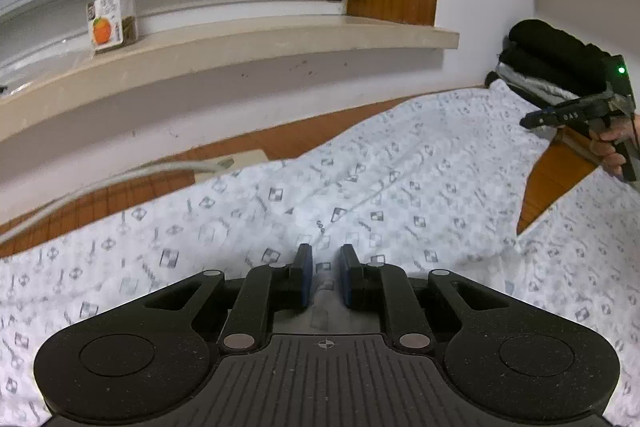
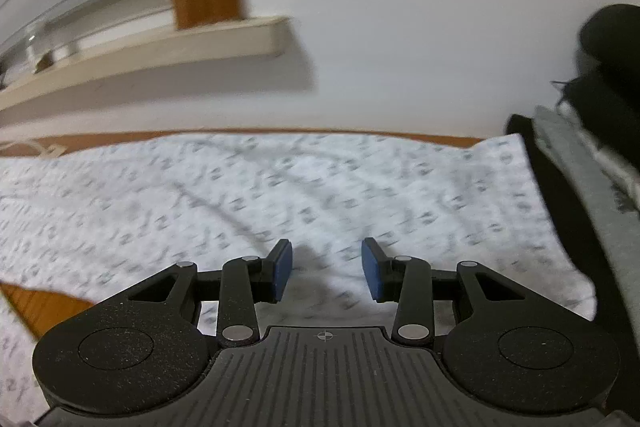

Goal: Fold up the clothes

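Garment: your white printed garment (image 1: 380, 187) lay spread flat on the brown wooden floor (image 1: 280, 143), close to the wall. I think it lay flat so you could fold it neatly.
Split in the cloth: a wedge of bare floor showed between two parts of the garment on the right in the left wrist view. That looked like the gap between two parts of it, but I could not tell which parts.
Left gripper: your left gripper (image 1: 325, 277) sat low over the cloth. Its blue pads (image 1: 306, 279) stood a little apart, and a small bump of cloth sat between them. I could not tell if the pads pressed on it.
Right gripper: your right gripper (image 2: 326, 277) also pointed down at the cloth, near its right edge. Its jaws were spread wider, with nothing between them. It looked ready to take hold of the cloth.
Hand: your hand (image 1: 612, 151) held the right gripper by its grip.
Folded pile: dark and grey folded clothes (image 1: 556, 67) sat stacked by the wall, just past the garment's far corner. That was likely where done pieces went.
Sill: a clear bottle (image 1: 110, 11) with an orange label stood on the window sill (image 1: 280, 43), away from your work.
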{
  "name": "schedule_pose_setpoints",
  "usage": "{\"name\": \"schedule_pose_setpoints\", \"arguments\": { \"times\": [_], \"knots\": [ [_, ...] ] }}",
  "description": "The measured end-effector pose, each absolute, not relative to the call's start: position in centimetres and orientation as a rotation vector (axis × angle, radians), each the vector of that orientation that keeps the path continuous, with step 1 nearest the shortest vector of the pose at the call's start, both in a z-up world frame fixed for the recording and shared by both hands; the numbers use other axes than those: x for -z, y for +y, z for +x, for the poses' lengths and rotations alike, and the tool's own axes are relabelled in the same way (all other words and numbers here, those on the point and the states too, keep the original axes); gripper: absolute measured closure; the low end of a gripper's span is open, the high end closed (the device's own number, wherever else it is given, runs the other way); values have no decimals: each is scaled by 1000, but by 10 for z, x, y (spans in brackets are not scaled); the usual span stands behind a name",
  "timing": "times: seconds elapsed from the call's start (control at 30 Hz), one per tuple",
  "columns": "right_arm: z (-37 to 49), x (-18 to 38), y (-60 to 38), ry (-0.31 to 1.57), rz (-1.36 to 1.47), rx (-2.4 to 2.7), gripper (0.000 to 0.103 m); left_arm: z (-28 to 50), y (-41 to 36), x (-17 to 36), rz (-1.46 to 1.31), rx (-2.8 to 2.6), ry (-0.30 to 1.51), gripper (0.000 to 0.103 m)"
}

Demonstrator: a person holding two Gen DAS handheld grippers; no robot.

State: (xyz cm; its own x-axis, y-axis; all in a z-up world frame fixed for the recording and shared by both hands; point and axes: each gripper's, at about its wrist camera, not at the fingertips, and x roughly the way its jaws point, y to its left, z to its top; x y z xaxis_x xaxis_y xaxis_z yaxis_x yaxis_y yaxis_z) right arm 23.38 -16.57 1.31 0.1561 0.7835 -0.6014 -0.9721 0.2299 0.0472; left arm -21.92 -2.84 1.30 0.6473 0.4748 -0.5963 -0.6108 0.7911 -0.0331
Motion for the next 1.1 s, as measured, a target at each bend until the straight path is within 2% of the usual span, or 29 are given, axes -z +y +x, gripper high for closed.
{"name": "schedule_pose_setpoints", "arguments": {
  "times": [0.3, 0.4, 0.5, 0.57, 0.6, 0.63, 0.87, 1.0, 1.1],
  "knots": [
    [233, -8, -195, 539, -402, -1341, 63, -236, -44, -12, -250, -636, 598, 85],
    [231, -8, -194, 530, -413, -1335, 61, -245, -34, -24, -266, -628, 595, 77],
    [231, -8, -193, 529, -414, -1329, 59, -252, -7, -47, -230, -679, 567, 76],
    [232, -8, -192, 529, -413, -1327, 59, -250, 17, -55, -214, -678, 581, 69],
    [232, -8, -192, 529, -413, -1325, 58, -246, 29, -57, -204, -667, 600, 60],
    [232, -8, -192, 530, -412, -1321, 56, -239, 40, -55, -184, -662, 627, 58],
    [232, -9, -192, 528, -407, -1279, 51, -214, 84, -25, -152, -526, 717, 58],
    [202, -22, -184, 498, -403, -1293, 59, -213, 87, -20, -158, -491, 705, 58],
    [151, -34, -163, 474, -428, -1389, 60, -212, 88, -19, -155, -485, 695, 59]
  ]
}}
